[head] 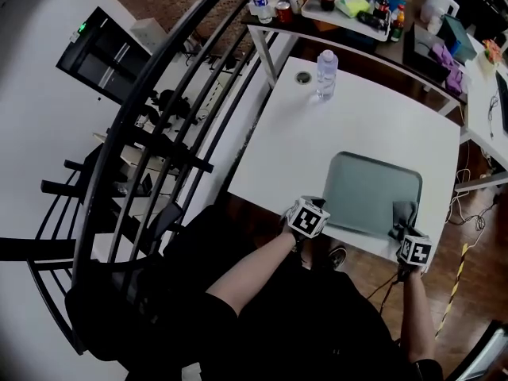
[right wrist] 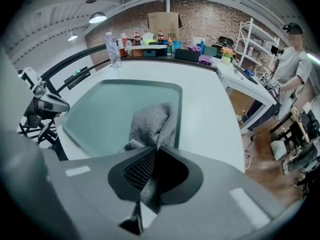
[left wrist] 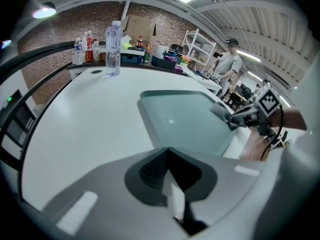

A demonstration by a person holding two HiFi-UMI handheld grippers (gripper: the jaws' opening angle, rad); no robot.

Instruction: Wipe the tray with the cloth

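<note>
- The right gripper (right wrist: 156, 149) is nearest in its own view. Its jaws are pressed together on a fold of the grey cloth (right wrist: 152, 124), which runs back between the pads.
- The cloth spreads forward from that grip onto the floor of the tray (right wrist: 100, 114). From the head view it lies in the tray's near right corner, bunched and standing up a little where it is pinched.
- The left gripper (left wrist: 167, 151) has its jaws closed tight with nothing between them. Its tips sit just off the tray's near left corner, over the bare tabletop. Whether they touch the tray I cannot tell.
- The tray is pale green with rounded corners and a low rim, and it lies flat. Apart from the cloth its floor is bare.
- The white table (head: 317, 133) carries the tray. The tray's near edge runs close along the table's front edge, towards the right end.
- A clear water bottle (head: 326, 74) stands upright well beyond the tray's far left corner, with a small round port in the tabletop just beside it.
- A second table (head: 333, 6) crowded with bottles and boxes stands further beyond the tray's far side.
- A black metal railing (head: 159, 94) runs well to the left of the tray.
- A person (right wrist: 292, 59) in a light top stands far off to the tray's right.
</note>
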